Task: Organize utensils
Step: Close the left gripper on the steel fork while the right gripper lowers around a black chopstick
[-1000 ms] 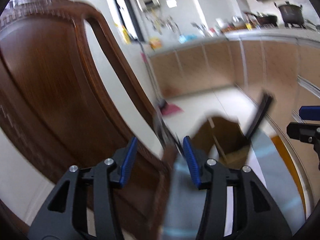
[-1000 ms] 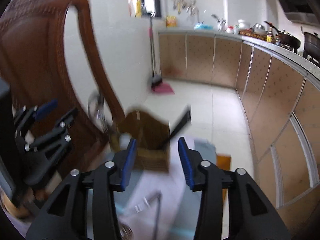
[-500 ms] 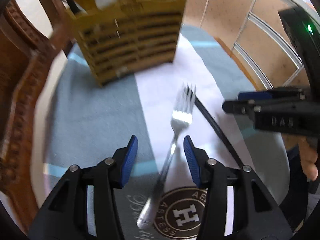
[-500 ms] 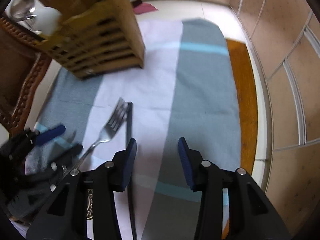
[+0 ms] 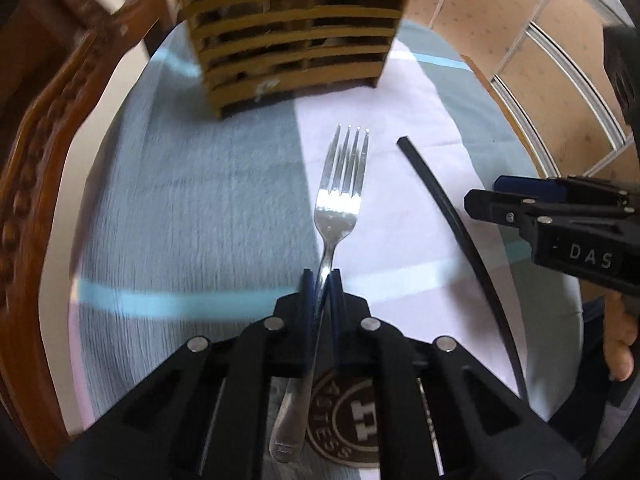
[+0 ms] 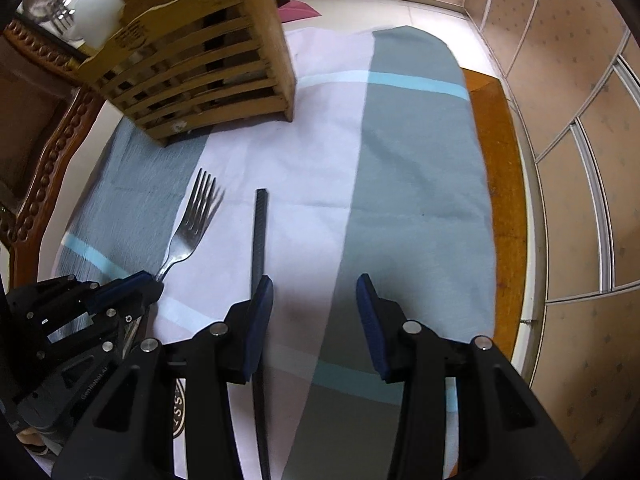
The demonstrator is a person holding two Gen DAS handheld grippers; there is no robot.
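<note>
A silver fork (image 5: 340, 200) lies on the striped cloth, tines toward the slatted wooden utensil holder (image 5: 296, 36). My left gripper (image 5: 321, 280) is shut on the fork's neck; it also shows in the right wrist view (image 6: 148, 284). A black chopstick (image 5: 452, 216) lies to the right of the fork. In the right wrist view the fork (image 6: 192, 220), the chopstick (image 6: 259, 240) and the holder (image 6: 192, 68) show. My right gripper (image 6: 314, 300) is open and empty, its left finger just beside the chopstick.
The grey, white and blue cloth (image 6: 412, 168) covers a small wooden table (image 6: 500, 168). A carved wooden chair (image 5: 44, 152) stands at the left. Utensils stick out of the holder (image 6: 56, 12). Kitchen cabinets (image 6: 568, 80) stand to the right.
Both grippers dropped from facing the room down to the table. My left gripper moved onto the fork and closed on its neck. My right gripper came lower beside the chopstick.
</note>
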